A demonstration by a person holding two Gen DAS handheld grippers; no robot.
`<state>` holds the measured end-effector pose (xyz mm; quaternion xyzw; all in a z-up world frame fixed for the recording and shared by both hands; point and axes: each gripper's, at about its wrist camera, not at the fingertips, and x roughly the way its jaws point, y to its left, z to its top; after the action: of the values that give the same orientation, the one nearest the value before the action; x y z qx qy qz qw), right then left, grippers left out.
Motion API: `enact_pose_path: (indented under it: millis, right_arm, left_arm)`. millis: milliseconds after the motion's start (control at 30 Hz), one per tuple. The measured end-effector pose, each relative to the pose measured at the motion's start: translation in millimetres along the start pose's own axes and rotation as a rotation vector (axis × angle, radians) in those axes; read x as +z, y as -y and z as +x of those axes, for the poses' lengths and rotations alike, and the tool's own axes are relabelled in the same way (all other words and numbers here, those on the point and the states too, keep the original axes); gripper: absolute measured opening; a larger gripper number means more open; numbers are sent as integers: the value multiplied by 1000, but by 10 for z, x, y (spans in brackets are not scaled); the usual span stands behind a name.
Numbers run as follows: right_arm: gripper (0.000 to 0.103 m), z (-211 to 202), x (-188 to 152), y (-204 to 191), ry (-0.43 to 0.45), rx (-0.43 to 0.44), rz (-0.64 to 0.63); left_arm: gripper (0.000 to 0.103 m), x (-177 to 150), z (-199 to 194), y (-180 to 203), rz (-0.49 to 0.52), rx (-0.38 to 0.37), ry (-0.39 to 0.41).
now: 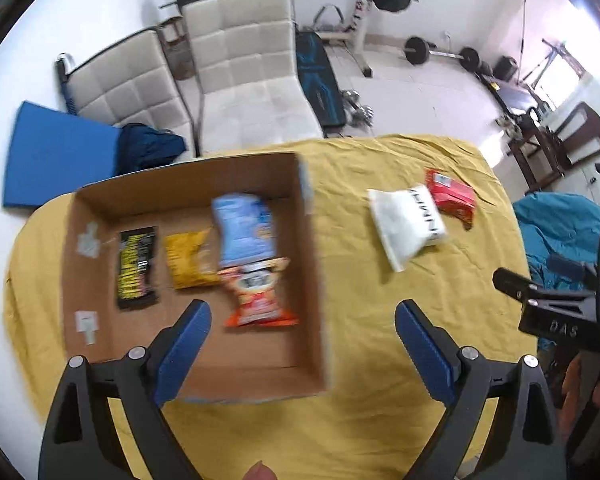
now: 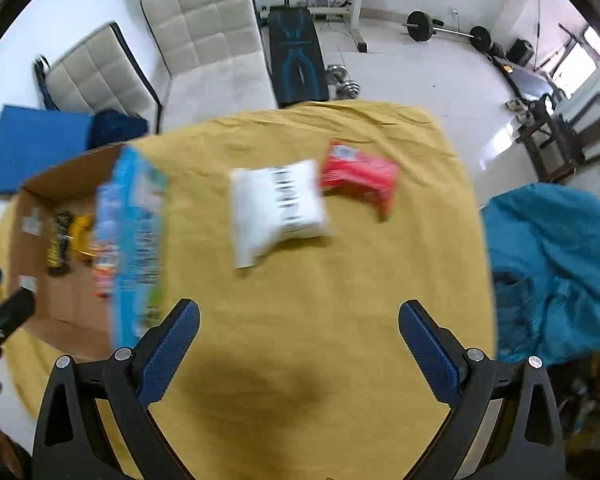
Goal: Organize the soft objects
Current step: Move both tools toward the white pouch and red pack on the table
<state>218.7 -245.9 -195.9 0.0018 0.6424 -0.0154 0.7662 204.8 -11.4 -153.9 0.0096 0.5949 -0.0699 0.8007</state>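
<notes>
Four packets lie inside the cardboard box [image 1: 292,248] that fills the left-centre of our left wrist view: a black packet [image 1: 137,267] at the left, a yellow packet [image 1: 190,260] beside it, a light blue bag [image 1: 246,229] toward the middle, and an orange-red packet [image 1: 258,300] just below the blue one, touching or overlapping its lower edge. We see the left gripper [image 1: 303,316] at the bottom of that frame with its blue pads spread wide — released, nothing between them — one finger over the box floor and the other over the yellow cloth [image 1: 380,360].

Two packets sit outside the box, on the cloth in the upper right of the same frame: a white pouch [image 1: 406,228] and, just beside its upper right corner, a red packet [image 1: 452,196].

From the right wrist view, we see the right gripper [image 2: 299,316] also spread open and empty, low in the frame above bare cloth. The white pouch lies above it in the upper centre, blurred, with the red packet at its upper right. The box stands at the left edge, its near wall printed in blue.

Two pale padded chairs [image 1: 244,64] stand beyond the table, at the top of the frame.
</notes>
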Motion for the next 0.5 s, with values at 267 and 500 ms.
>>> enact_pose_path:
  millis: [267, 500]
  right_arm:
    - [102, 688, 590, 717, -116, -40, -199]
    - [101, 1359, 1057, 824, -194, -11, -427]
  left_arm:
    - [94, 402, 686, 729, 1, 17, -101]
    - [94, 589, 1228, 1065, -25, 35, -191]
